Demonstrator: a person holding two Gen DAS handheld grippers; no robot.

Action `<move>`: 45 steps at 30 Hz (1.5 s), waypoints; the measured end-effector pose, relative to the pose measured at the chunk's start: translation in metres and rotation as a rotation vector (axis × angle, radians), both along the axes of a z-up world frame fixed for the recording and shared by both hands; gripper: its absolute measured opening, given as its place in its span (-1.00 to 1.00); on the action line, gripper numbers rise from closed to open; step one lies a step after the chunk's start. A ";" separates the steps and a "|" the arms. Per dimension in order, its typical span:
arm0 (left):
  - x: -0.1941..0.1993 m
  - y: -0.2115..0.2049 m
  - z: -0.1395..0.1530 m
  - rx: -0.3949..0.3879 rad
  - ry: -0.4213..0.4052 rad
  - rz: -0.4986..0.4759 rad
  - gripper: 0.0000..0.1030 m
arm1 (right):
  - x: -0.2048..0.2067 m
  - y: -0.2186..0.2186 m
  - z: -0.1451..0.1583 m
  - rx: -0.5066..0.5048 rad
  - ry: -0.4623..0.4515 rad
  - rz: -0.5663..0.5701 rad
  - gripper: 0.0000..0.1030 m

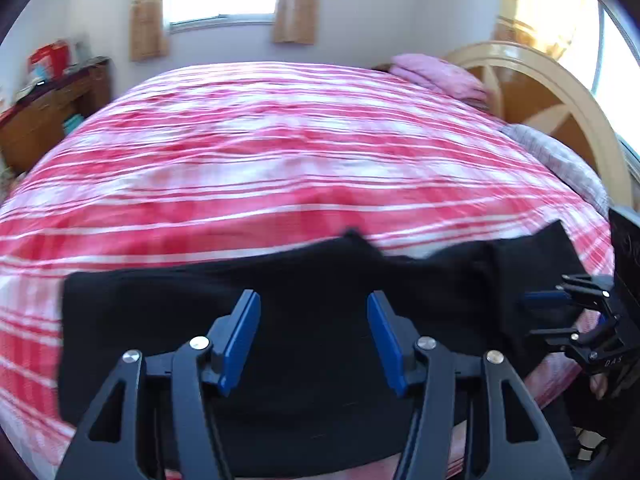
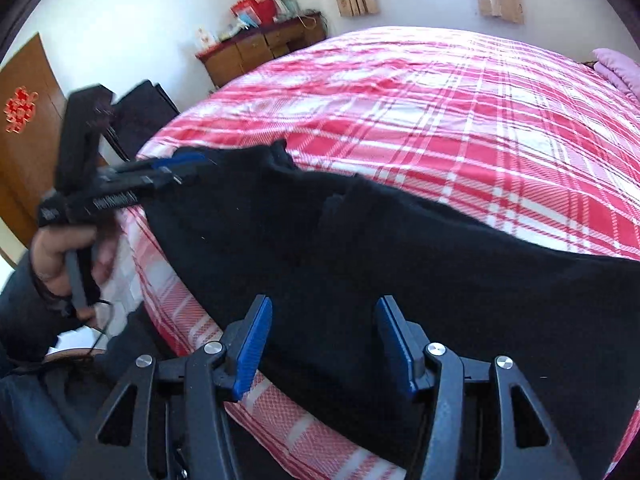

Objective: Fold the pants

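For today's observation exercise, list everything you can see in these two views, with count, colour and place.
pants: one, black, near edge of bed
bedcover: one, red and white plaid, over bed
pillow: one, pink, at headboard
headboard: one, cream and brown, right
cabinet: one, brown, by far wall
curtains: two, tan, beside window
left tongs: black, blue pads, open over pants
right tongs: same, open over pants
hand: one, gripping left handle
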State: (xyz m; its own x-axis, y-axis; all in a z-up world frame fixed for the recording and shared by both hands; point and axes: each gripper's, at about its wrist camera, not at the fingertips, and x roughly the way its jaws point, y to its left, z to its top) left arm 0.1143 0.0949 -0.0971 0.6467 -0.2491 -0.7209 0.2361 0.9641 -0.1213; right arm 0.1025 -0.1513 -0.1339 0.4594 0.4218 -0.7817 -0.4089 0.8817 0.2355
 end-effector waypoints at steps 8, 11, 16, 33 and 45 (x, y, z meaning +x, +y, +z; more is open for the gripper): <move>-0.003 0.092 -0.003 0.122 -0.008 0.213 0.12 | 0.001 0.032 -0.010 -0.163 -0.047 -0.019 0.10; -0.001 0.119 -0.010 0.143 0.014 0.271 0.12 | 0.003 0.034 -0.010 -0.190 -0.056 -0.042 -0.09; 0.002 0.145 -0.033 0.071 0.088 0.285 0.12 | 0.007 0.026 -0.007 -0.137 -0.051 -0.061 -0.75; 0.005 0.134 -0.054 0.037 0.112 0.229 0.34 | 0.002 0.045 -0.005 -0.156 -0.047 0.061 -0.45; 0.003 0.139 -0.055 -0.017 0.129 0.224 0.26 | -0.018 -0.030 0.031 -0.058 -0.114 -0.026 0.31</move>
